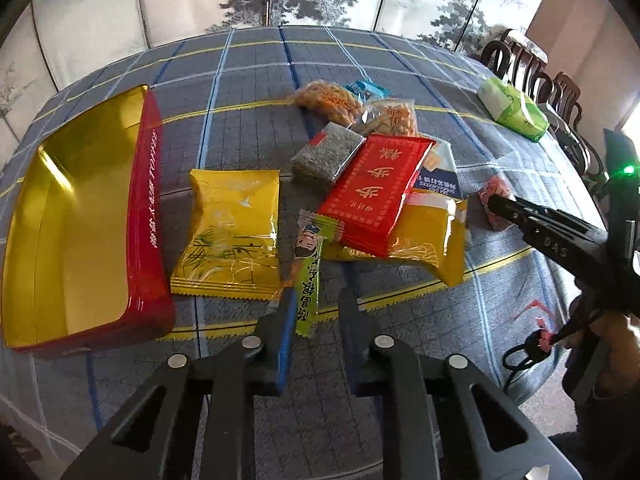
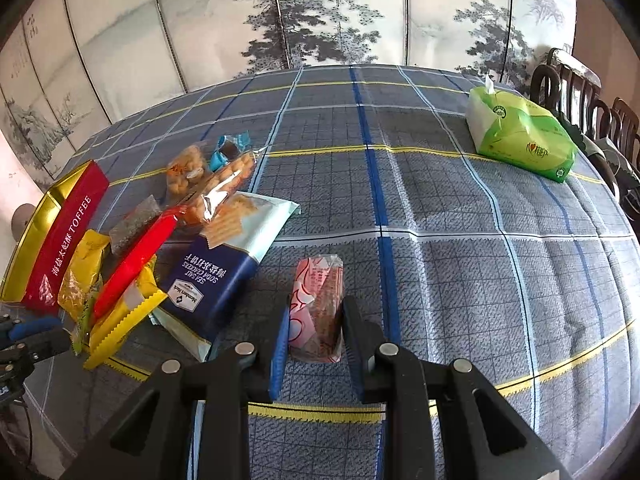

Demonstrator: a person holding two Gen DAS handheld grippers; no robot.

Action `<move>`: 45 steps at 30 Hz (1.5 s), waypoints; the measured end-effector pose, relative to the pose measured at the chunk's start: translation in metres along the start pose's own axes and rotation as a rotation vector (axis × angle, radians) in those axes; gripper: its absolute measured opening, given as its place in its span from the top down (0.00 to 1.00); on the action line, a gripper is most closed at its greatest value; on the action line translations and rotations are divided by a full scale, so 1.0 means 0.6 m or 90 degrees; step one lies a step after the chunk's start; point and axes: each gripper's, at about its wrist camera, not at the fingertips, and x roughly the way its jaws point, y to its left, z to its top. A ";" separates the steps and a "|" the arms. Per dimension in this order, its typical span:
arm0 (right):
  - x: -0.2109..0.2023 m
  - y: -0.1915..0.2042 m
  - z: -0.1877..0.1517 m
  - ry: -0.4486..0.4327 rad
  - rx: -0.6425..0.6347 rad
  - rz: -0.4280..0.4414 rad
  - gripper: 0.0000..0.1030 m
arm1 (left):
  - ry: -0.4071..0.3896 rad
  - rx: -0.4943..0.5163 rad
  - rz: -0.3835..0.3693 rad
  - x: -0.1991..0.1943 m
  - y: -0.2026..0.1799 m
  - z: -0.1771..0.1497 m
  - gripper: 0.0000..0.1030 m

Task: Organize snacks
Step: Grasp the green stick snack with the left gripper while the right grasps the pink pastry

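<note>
While one tin (image 1: 144,216) sits open, two yellow packets (image 1: 232,232), one red packet (image 1: 372,188)

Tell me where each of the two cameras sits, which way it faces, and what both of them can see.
Left wrist: on the left gripper, angled down at the snack pile and red tin; its fingers are shut on the green stick snack, and the right gripper shows at right.
Right wrist: on the right gripper, angled down across the tablecloth; its fingers are shut on the pink packet.
Shared: tin, pile, pink packet, green tissue pack, painted screen.
</note>
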 end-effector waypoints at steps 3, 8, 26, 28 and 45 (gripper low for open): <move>0.000 -0.002 -0.001 0.000 0.002 0.005 0.76 | 0.004 0.004 0.000 0.008 -0.001 0.004 0.83; -0.001 -0.004 -0.002 0.002 0.004 0.011 0.76 | 0.017 0.009 0.009 0.027 0.002 0.014 0.83; 0.000 -0.002 -0.004 0.006 -0.001 0.012 0.75 | 0.034 0.001 0.006 0.050 0.004 0.040 0.75; 0.000 -0.003 -0.004 0.006 -0.001 0.012 0.75 | 0.032 0.002 0.009 0.053 0.003 0.043 0.75; 0.000 -0.001 -0.005 0.011 -0.005 0.010 0.75 | 0.007 0.015 0.011 0.037 0.002 0.035 0.84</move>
